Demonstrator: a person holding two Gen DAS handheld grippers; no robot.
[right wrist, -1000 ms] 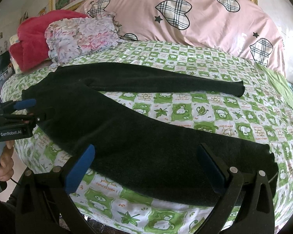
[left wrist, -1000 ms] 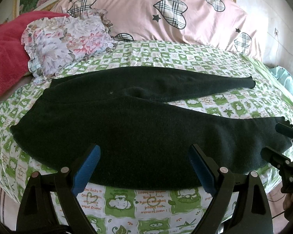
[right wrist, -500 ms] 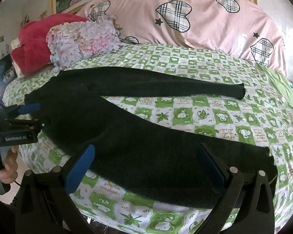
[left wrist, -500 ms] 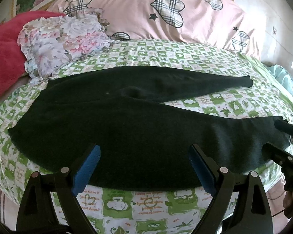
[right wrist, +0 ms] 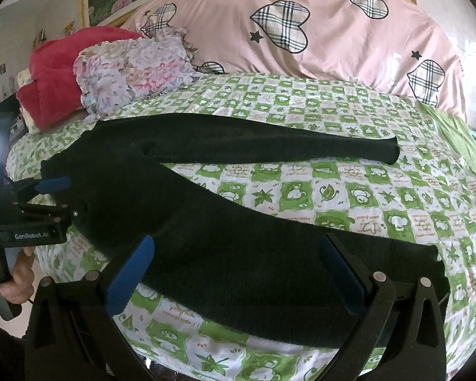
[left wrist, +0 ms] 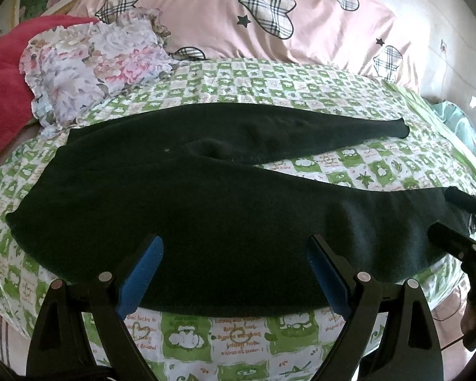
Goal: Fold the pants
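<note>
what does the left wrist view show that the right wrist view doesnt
Only the left wrist view shows the right gripper, open at the near leg's cuff, and teal fabric at the bed's right edge. Only the right wrist view shows the left gripper, open at the waistband, and the hand holding it. Both show the black pants spread flat, legs apart, on the green checked sheet, plus the floral pillow.

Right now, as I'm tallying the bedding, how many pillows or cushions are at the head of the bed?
2: a floral frilled pillow at the left, and a big pink cushion with plaid hearts along the back. The red blanket may hide more.
</note>
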